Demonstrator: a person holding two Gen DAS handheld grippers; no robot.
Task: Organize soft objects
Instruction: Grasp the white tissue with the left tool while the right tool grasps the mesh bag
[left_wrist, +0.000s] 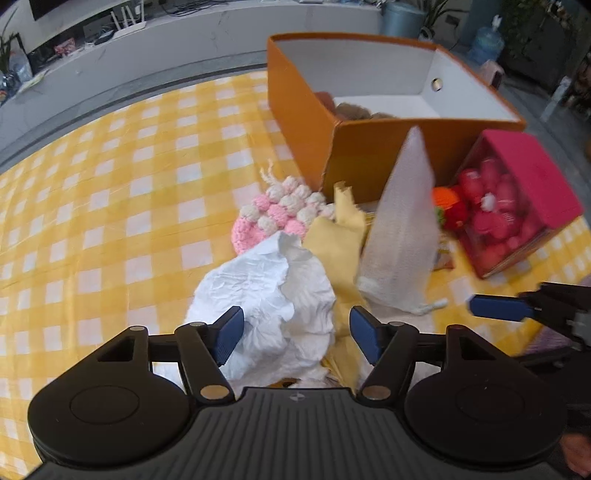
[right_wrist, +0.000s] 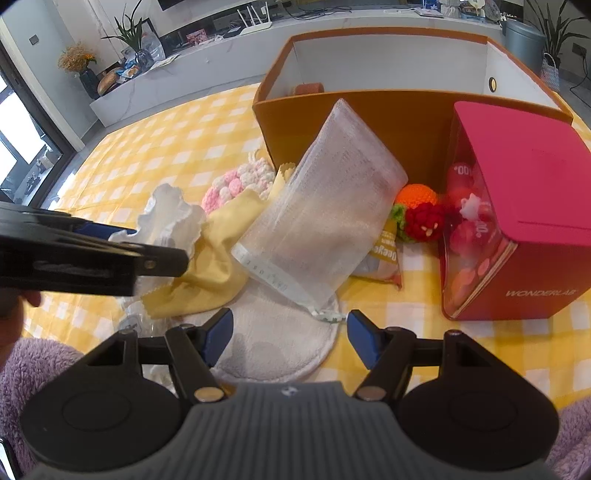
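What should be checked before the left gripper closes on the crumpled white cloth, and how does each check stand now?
1. Left gripper jaws apart: ok, wide open.
2. White cloth between its fingers: ok, bunched in the gap; whether the pads touch it, cannot tell.
3. Only the white cloth in the gap: not ok, the yellow cloth runs close by the right-hand finger.
4. Right gripper out of the way: ok, open and empty above the round cream pad.
5. Orange box open to receive: ok, open top, room inside.
6. Mesh bag stable: cannot tell, it leans against the box.
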